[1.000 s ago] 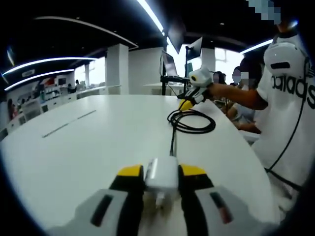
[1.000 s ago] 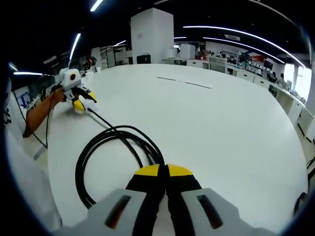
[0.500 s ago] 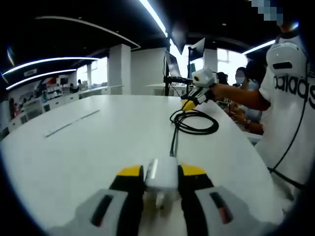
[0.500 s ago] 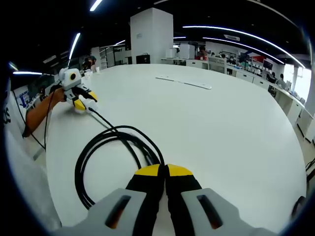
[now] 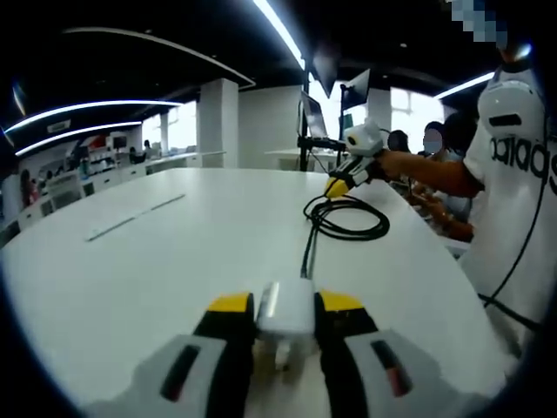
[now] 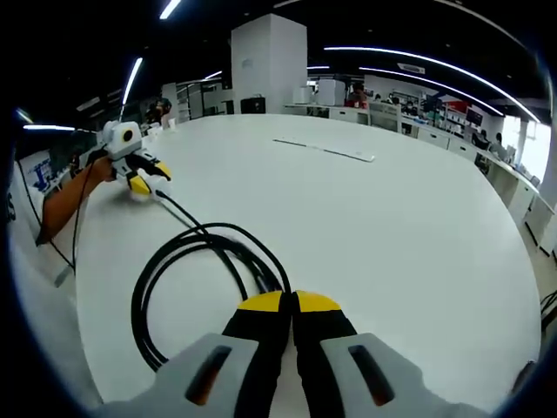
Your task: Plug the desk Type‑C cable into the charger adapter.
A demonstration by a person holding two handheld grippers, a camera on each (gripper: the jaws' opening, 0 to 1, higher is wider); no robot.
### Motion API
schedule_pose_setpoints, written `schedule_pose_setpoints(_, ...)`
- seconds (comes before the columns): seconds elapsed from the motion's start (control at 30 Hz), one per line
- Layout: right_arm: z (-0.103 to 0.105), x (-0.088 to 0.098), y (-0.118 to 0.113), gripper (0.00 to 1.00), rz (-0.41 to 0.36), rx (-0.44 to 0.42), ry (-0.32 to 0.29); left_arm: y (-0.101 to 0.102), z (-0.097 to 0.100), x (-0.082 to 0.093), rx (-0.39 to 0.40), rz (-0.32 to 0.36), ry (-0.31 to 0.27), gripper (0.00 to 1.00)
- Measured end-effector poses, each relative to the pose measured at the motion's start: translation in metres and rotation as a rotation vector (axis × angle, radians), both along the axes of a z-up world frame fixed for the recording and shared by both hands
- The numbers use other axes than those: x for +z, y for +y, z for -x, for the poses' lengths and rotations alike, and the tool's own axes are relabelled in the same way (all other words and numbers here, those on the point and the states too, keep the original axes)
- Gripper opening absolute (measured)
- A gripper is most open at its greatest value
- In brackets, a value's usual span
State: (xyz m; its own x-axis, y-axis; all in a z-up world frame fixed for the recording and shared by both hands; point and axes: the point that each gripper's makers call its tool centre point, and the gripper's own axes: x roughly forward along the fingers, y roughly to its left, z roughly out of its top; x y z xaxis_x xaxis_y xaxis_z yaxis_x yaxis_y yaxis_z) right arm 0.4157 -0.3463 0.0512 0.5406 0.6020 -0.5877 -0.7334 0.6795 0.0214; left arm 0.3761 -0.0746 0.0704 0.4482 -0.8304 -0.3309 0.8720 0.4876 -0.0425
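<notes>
In the left gripper view my left gripper (image 5: 285, 304) is shut on a white charger adapter (image 5: 285, 315), low over the white table (image 5: 157, 270). A black cable (image 5: 345, 229) runs from the adapter's far end into a loose coil. At that coil sits my right gripper (image 5: 338, 185), held by a person's hand. In the right gripper view my right gripper (image 6: 290, 303) has its yellow-tipped jaws shut, with the cable coil (image 6: 174, 261) running in under the tips. The cable leads off to the left gripper (image 6: 141, 184) far left.
A thin grey strip (image 5: 135, 215) lies on the table (image 6: 324, 150). A person in a white shirt (image 5: 522, 183) stands at the table's right edge. Monitors on an arm (image 5: 326, 100) rise behind the coil. A white pillar (image 6: 268, 65) stands beyond the table.
Both views have shifted a little with the hands. The adapter stays in the left jaws and the right jaws stay shut at the coil.
</notes>
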Motion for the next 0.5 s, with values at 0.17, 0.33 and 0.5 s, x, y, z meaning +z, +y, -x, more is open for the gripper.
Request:
schedule_pose_setpoints(0.17, -0.009, 0.000, 0.002, 0.02, -0.004, -0.003, -0.003, 0.004, -0.008, 0.000, 0.012, 0.006, -0.001, 0.27)
schedule_pose_setpoints(0.33, -0.013, 0.000, 0.005, 0.02, -0.004, 0.000, -0.007, 0.007, -0.013, 0.000, 0.016, 0.005, 0.000, 0.27)
schedule_pose_setpoints(0.5, -0.018, 0.001, 0.008, 0.02, -0.005, 0.000, -0.010, 0.010, -0.019, 0.000, 0.026, 0.003, -0.001, 0.27)
